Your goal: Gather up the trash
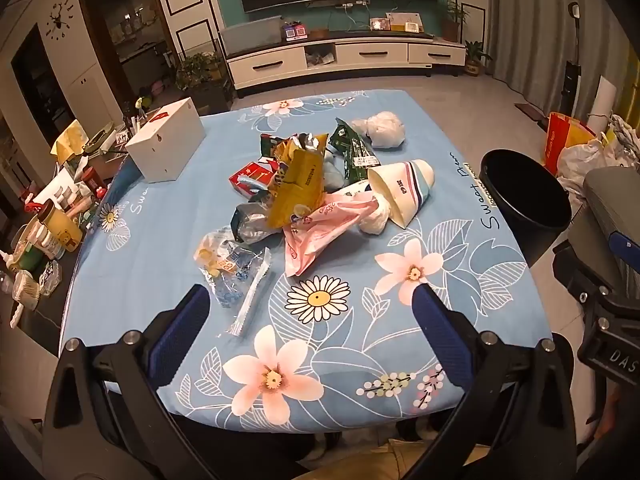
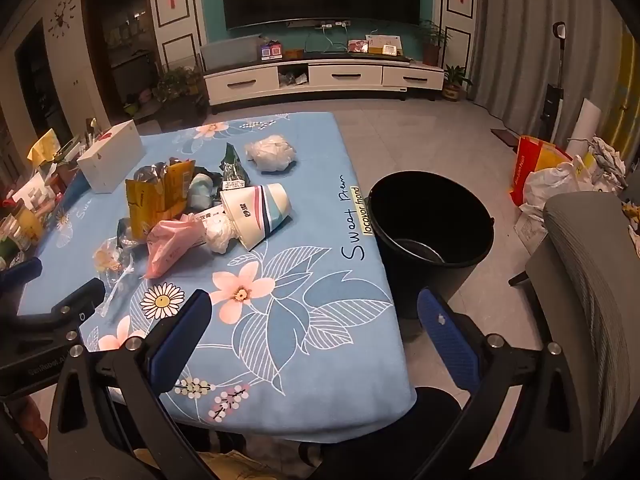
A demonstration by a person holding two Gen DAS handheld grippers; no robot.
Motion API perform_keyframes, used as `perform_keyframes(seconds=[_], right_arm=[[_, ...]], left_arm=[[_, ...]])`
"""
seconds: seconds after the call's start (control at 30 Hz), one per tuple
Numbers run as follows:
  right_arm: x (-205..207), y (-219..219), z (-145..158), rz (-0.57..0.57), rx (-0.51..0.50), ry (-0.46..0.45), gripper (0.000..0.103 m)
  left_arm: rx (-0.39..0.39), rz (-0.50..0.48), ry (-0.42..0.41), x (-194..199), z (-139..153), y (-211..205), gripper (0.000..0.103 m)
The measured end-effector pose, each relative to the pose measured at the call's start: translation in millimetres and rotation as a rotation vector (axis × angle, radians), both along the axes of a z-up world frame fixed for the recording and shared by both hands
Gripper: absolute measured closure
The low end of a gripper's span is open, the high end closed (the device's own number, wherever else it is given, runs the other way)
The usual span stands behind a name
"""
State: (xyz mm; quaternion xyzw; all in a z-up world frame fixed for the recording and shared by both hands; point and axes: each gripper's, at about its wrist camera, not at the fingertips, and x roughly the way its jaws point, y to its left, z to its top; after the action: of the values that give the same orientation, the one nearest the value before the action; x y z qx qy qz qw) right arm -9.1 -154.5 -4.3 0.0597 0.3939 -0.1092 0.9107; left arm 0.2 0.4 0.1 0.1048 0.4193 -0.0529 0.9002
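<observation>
Both grippers, left and right, are held with jaws apart, empty. The bucket's inside is seen only from the right wrist, beside the tabletop.

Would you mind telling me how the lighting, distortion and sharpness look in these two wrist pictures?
Left wrist view: warm, dim indoor light; strong fisheye bending of the table edges, dark vignette in the corners; trash pile fairly sharp, left tongs soft at close range. Right wrist view: the same orange cast and curvature; black bucket interior nearly lost in shadow; right tongs slightly blurred.
</observation>
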Motion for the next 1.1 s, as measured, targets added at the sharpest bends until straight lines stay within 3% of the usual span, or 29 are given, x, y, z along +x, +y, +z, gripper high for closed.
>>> perform_keyframes(seconds=[1.1], right_arm=[[-2.7, 0.8, 3.6, 0.003, -0.002, -0.027, 0.002]], left_arm=[[-0.006, -0.027, -0.019, -1.7, 4.0, -5.1, 0.002]])
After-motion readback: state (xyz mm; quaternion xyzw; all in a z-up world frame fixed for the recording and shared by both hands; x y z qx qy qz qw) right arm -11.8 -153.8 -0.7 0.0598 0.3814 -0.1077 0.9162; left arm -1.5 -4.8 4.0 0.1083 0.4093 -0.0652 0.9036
